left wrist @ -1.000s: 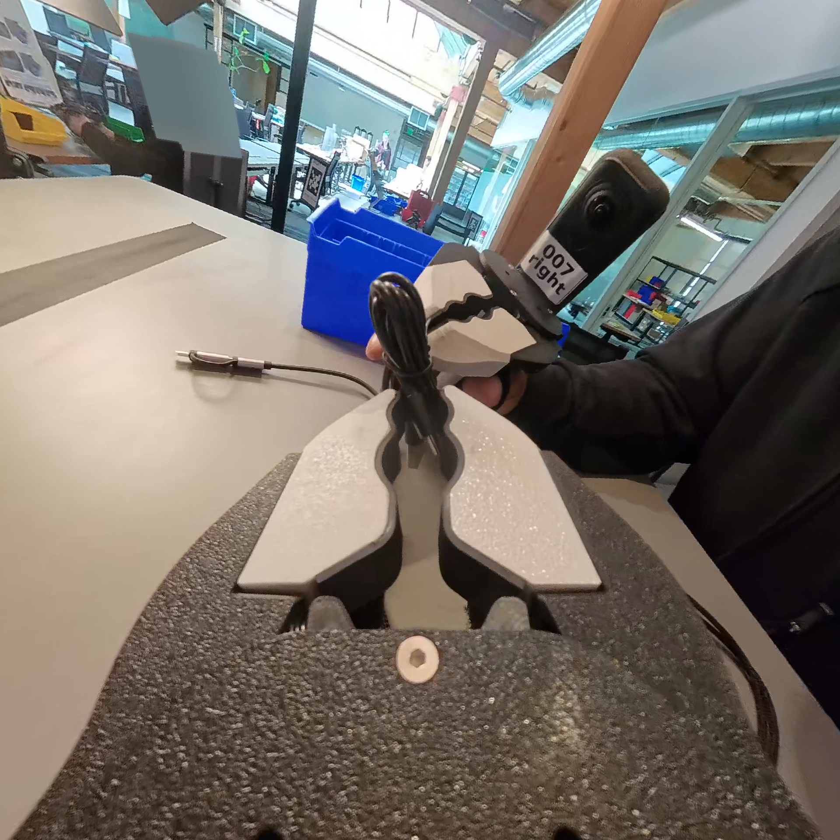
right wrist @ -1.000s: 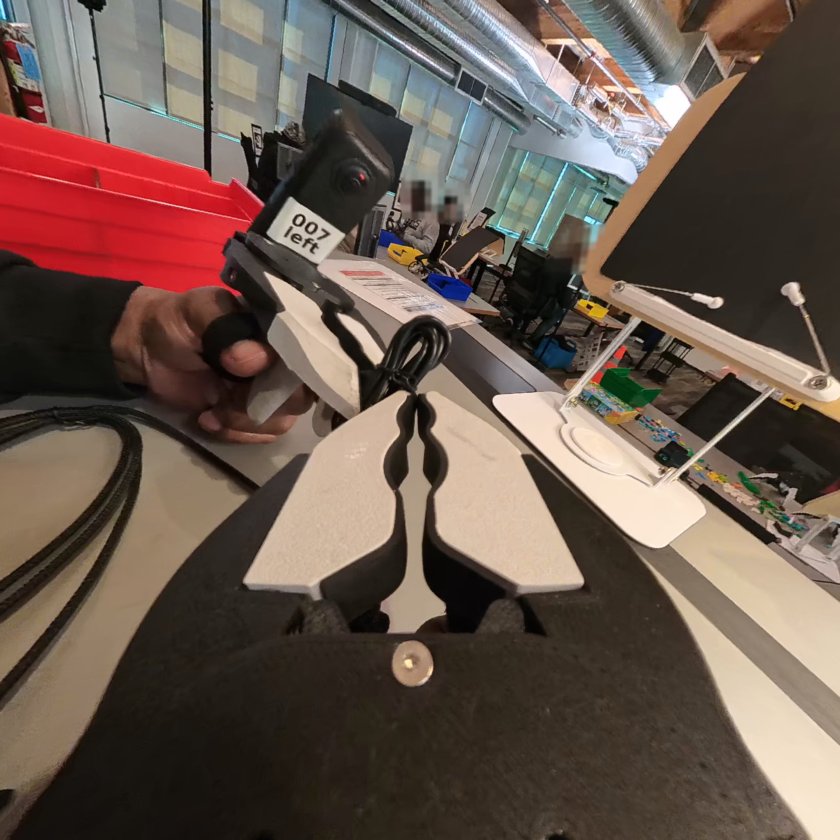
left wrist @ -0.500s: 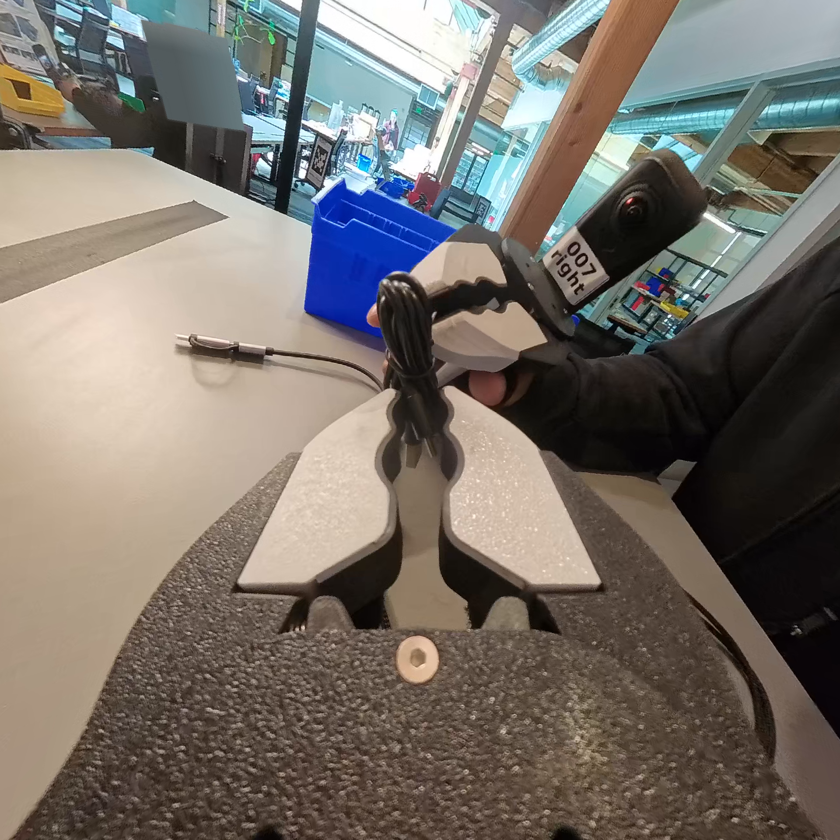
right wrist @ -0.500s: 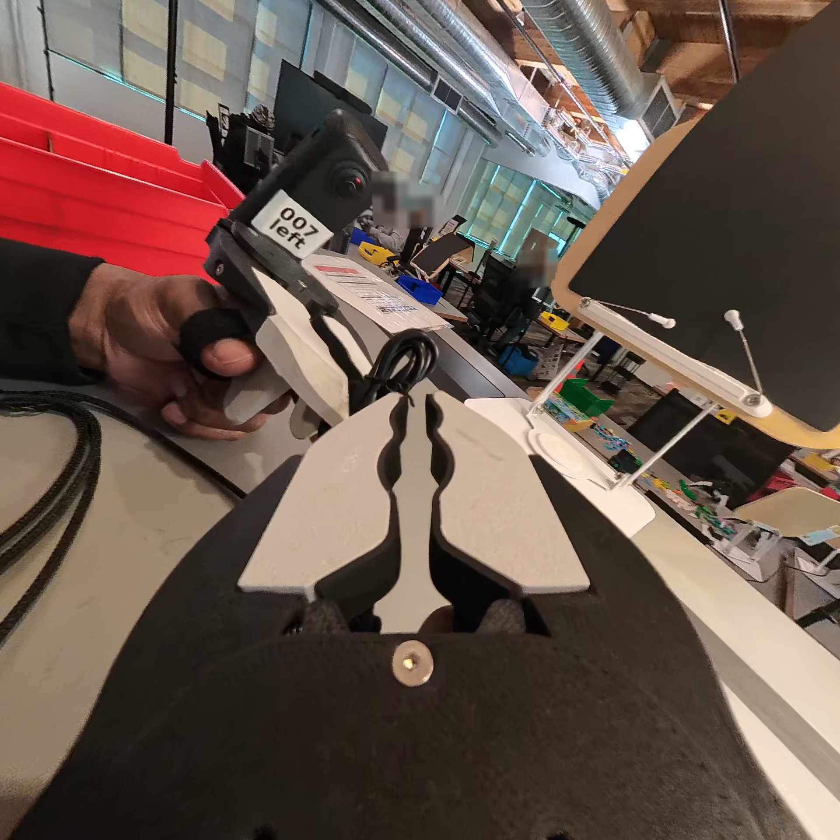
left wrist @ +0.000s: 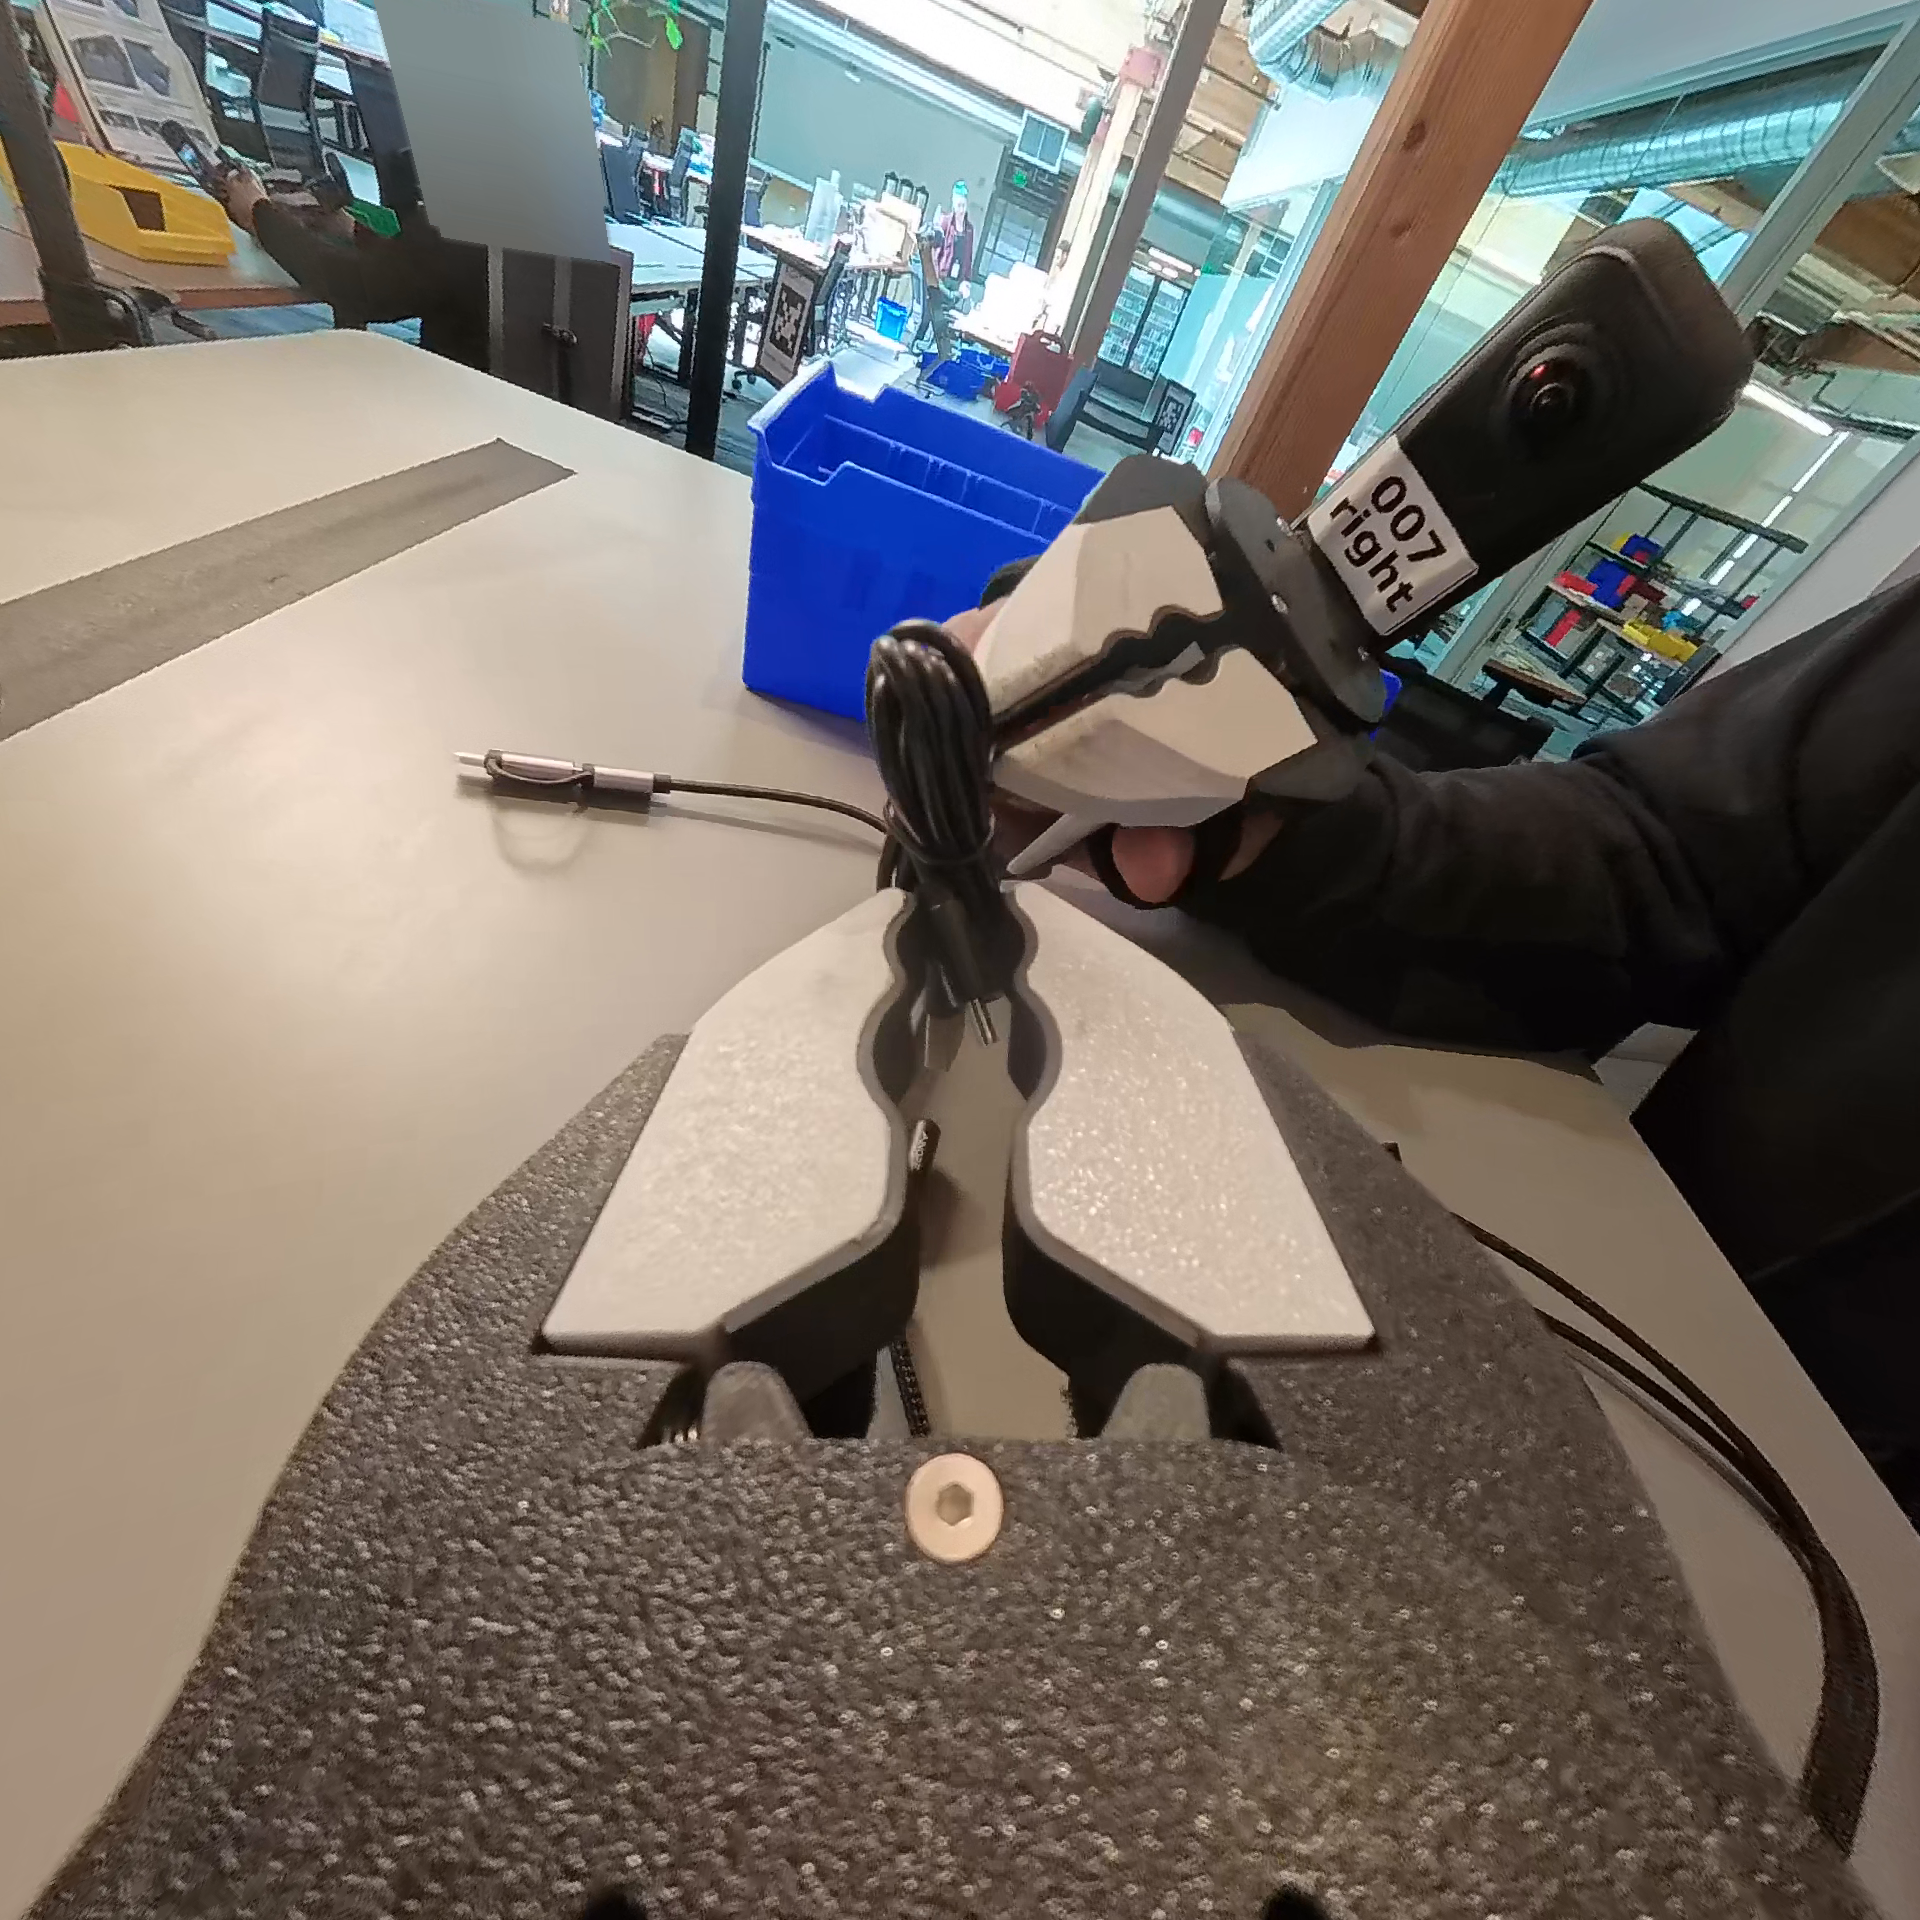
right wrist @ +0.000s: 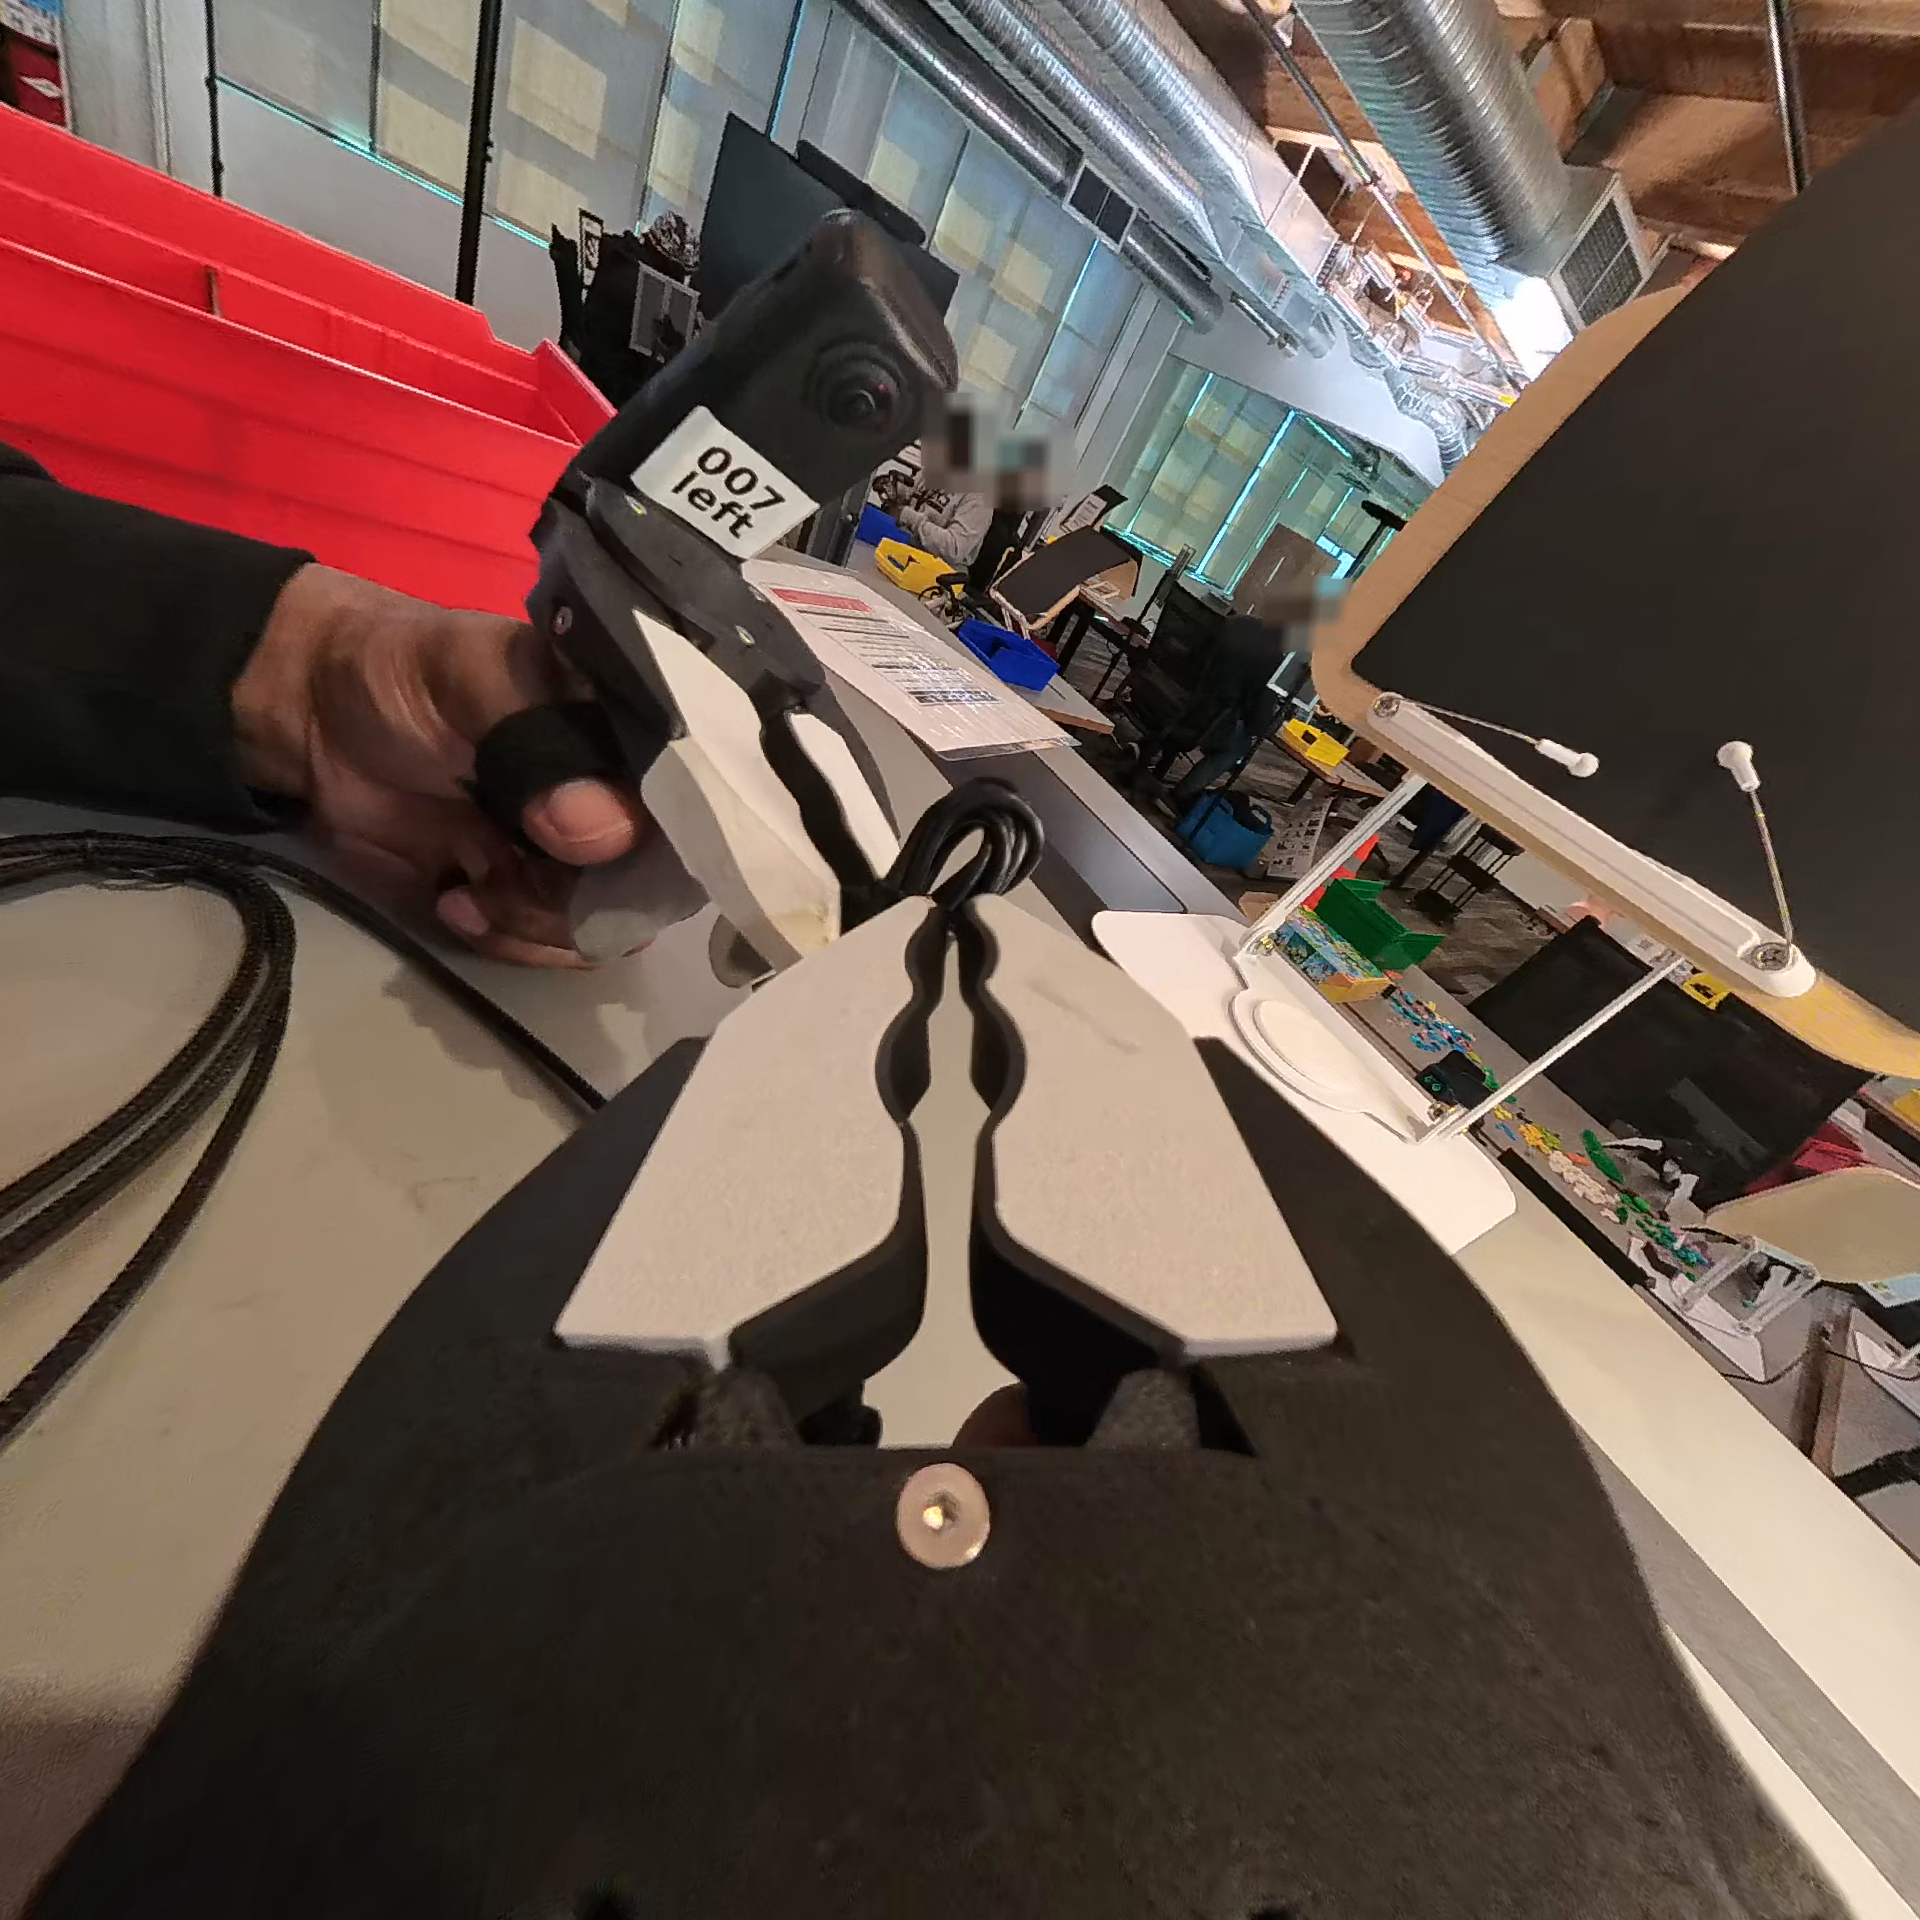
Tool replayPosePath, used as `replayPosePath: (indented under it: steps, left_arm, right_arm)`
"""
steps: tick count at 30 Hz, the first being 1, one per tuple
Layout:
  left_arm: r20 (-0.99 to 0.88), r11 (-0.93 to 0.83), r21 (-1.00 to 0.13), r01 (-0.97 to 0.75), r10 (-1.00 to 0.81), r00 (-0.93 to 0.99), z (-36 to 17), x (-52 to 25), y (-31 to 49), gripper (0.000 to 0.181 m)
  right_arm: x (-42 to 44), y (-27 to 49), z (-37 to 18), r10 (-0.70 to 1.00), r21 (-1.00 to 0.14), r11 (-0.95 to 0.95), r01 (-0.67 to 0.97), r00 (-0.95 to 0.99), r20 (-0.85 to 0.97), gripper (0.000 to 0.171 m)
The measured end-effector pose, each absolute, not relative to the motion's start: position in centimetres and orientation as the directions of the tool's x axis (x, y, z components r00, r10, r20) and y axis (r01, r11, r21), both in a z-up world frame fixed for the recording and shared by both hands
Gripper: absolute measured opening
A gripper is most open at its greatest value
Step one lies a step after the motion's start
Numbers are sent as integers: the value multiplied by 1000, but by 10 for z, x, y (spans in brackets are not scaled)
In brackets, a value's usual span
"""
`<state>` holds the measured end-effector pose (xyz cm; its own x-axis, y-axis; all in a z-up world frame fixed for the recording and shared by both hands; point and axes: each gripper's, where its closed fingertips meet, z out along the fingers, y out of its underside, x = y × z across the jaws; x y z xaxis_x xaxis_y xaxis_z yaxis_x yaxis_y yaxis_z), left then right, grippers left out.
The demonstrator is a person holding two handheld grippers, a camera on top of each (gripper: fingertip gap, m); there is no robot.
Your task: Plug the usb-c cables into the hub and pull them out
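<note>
Left gripper (left wrist: 956, 935): fingers clenched on coiled cable (left wrist: 930, 748); plug ends point back toward camera.
Right gripper (right wrist: 951, 914): fingers clenched on coil's top loop.
Hub (left wrist: 561, 774): on desk (left wrist: 312, 935), forward-left, nearer left gripper.

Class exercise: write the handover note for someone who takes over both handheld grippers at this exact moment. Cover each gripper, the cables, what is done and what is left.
Left gripper: shut on the coiled black cable bundle, held upright above the table, one plug end hanging between the fingers.
Right gripper: tips nearly closed at the top of the same bundle; whether it grips is unclear.
A second cable with a grey adapter end lies loose on the table, near the blue bin.
Done: bundle picked up.
Left: no hub is in view; nothing plugged yet. Uncoil, plug in, pull out.
</note>
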<state>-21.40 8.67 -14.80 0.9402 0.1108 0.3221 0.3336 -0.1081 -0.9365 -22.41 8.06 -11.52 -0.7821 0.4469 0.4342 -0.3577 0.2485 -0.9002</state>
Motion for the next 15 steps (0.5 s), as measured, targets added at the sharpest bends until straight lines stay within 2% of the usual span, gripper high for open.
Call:
replayPosePath:
  steps: [7,15]
  left_arm:
    - [325,-78,-938,338,138,936,-146,-220,83,14]
    - [339,-35,-938,345,119,933,-140,-220,80,13]
  right_arm:
    - [-221,76,-117,431,-851,317,-418,-736,522,0]
    - [-223,75,-122,436,-845,336,-416,-727,531,1]
